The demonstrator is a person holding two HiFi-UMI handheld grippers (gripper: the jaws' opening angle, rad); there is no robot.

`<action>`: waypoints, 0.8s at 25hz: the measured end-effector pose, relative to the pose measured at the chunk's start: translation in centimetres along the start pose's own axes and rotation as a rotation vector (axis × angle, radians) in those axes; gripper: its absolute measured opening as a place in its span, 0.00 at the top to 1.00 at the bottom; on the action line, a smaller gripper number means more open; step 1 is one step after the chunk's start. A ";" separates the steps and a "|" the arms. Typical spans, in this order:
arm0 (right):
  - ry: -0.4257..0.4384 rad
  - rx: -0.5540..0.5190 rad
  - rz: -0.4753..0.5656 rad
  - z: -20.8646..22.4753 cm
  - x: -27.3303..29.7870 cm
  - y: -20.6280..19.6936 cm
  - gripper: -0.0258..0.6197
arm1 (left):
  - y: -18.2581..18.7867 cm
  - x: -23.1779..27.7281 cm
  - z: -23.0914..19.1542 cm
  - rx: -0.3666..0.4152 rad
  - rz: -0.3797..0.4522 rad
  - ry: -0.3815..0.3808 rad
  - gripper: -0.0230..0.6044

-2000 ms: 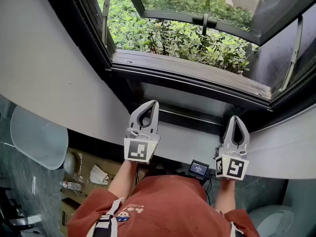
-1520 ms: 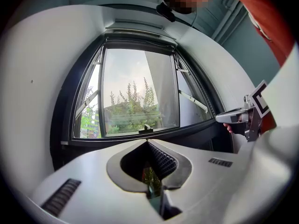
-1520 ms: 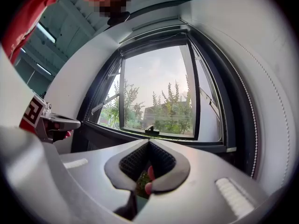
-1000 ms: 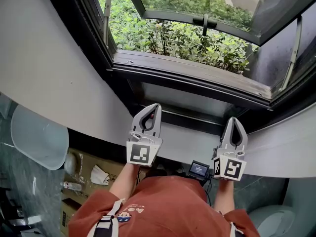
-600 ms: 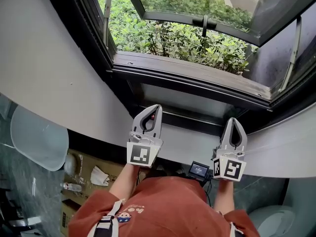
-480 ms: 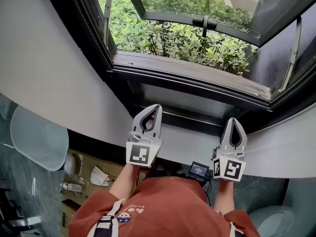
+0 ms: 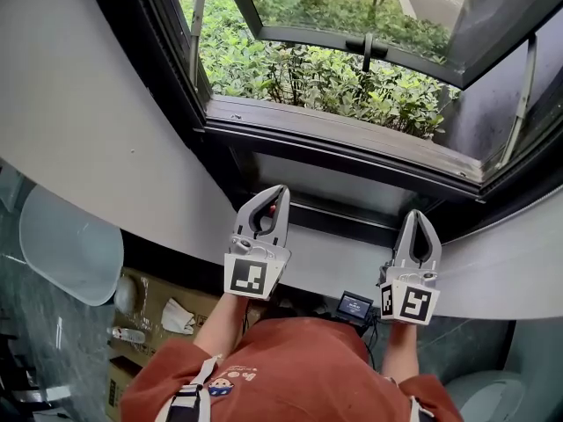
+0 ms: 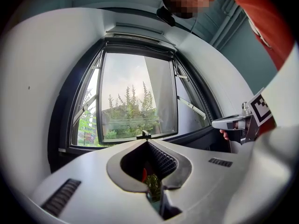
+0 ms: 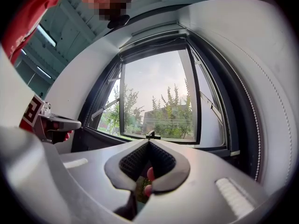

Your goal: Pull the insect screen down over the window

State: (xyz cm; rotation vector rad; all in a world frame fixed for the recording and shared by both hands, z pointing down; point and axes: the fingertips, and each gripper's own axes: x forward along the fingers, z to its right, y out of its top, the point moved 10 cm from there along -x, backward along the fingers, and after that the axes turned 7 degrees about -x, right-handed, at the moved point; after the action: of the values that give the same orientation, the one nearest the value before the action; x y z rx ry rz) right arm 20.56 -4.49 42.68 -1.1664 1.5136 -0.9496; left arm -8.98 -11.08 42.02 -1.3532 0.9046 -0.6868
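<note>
Head view, nearest first: an orange shirt [image 7: 281,367], and just ahead the left gripper [image 7: 279,192] and right gripper [image 7: 417,214], side by side over the pale curved ledge [image 7: 114,165]. Both have their jaws pressed together with nothing between them, and neither touches the window.

Beyond them comes the dark window frame [image 7: 343,143], then the glass sash [image 7: 369,38] swung outward, then green bushes [image 7: 308,73] outside.

And the insect screen? No mesh crosses the opening. From the left gripper view a pale bar [image 8: 140,34] runs along the top of the frame, and that is likely where the screen sits rolled up, though no fabric or pull rail can be made out.

So the step in hand looks like the reach. Both grippers need to go up to that top edge, open, and take the pull rail at two spread points — then draw down evenly, so the screen tracks straight in the side channels and doesn't skew.
</note>
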 end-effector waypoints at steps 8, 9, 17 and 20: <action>-0.003 -0.014 0.033 0.1 0.3 0.9 0.95 | 1.1 0.2 -0.2 0.014 0.033 0.005 0.96; -0.005 -0.017 0.038 0.1 0.4 1.1 0.95 | 1.3 0.3 -0.2 0.016 0.039 0.006 0.96; -0.019 -0.061 0.100 1.1 1.5 2.8 0.95 | 2.8 0.9 -0.6 0.031 0.080 0.022 0.96; -0.023 -0.077 0.131 1.5 2.0 3.6 0.94 | 3.5 1.1 -0.8 0.041 0.100 0.027 0.96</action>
State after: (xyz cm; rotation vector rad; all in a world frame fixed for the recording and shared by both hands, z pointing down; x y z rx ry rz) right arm 21.06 -5.59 38.46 -1.1140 1.5988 -0.7940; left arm -9.39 -12.04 38.39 -1.2565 0.9688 -0.6447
